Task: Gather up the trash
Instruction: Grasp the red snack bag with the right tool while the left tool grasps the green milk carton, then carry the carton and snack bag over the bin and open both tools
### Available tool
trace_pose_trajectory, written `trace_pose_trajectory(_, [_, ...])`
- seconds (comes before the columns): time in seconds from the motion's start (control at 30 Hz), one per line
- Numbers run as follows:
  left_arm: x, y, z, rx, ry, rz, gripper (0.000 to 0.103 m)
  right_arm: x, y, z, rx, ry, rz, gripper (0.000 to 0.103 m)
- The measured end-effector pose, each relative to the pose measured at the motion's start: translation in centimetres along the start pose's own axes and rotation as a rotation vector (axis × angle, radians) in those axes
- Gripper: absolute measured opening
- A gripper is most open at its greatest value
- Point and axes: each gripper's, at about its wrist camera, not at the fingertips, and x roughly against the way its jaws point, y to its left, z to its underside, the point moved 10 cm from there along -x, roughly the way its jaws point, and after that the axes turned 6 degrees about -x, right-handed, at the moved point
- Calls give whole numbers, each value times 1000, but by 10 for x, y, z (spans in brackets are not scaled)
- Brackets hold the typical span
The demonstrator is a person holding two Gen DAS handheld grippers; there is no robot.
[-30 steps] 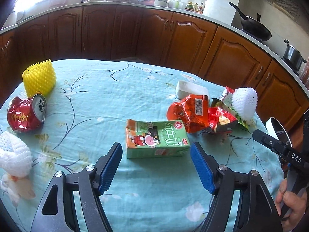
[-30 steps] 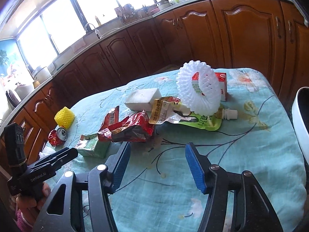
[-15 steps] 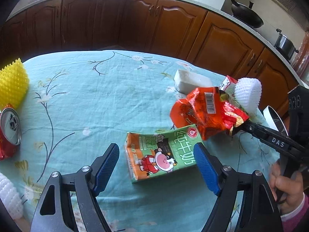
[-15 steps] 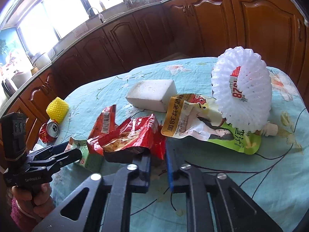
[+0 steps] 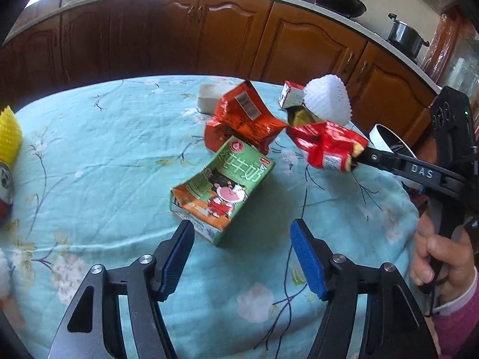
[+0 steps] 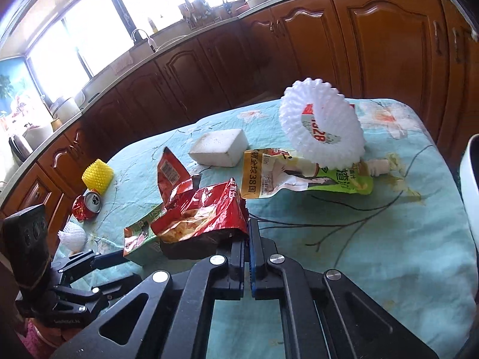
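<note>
A green milk carton [image 5: 221, 191] lies flat on the teal flowered tablecloth [image 5: 104, 155]. My left gripper [image 5: 241, 230] hovers at its near end with jaws wide and closing. The carton's corner sits between the blue pads [image 5: 305, 254], and neither pad touches it. My right gripper [image 6: 249, 227] is shut on the edge of a crumpled red snack wrapper [image 6: 203, 212]. In the left wrist view that red wrapper [image 5: 326, 143] hangs from the right gripper [image 5: 356, 161], just right of an orange-red wrapper [image 5: 239, 119].
A white foam net [image 6: 323, 128] rests on a yellow-green drink pouch [image 6: 299, 176], beside a white block [image 6: 220, 149]. A yellow foam net [image 6: 97, 175] and crushed red can [image 6: 86, 206] lie far left. A white container [image 6: 471, 185] stands off the table's right edge. Wooden cabinets ring the table.
My right gripper closed on the red wrapper and drew it away from the orange-red one. My left gripper rolled and moved in over the carton's near end.
</note>
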Motion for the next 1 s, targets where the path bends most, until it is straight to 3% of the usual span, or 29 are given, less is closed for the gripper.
trace_pose_trajectory(0.03, [0,5,-4,-7,-3,-29,83,3,-3,0,-9,-4,2,2])
trace_pose_trajectory(0.13, [-5,10,-16,-47,-15,-51,84,14,-15,-1,-40,-15,3,2])
trace_pose_trajectory(0.3, [-33,10,-22,-185,37,-116,86,25,-14,3,-66,-27,-7,2])
trace_pose_trajectory(0.33, [-36,9,-21,-197,38,-124,83,28,-14,5,-69,-28,-13,2])
trace_pose_trajectory(0.43, [-43,-3,-19,-221,51,-135,52,38,-16,12,-72,-31,-20,2])
trace_pose_trajectory(0.5, [-43,-12,-15,-203,45,-131,51,45,-17,18,-76,-35,-25,2])
trace_pose_trajectory(0.77, [-7,-57,-7,-131,-7,-34,51,80,-57,24,-123,-86,30,2])
trace_pose_trajectory(1.0, [-1,-119,-23,-158,-43,75,51,117,-110,21,-190,-148,107,2])
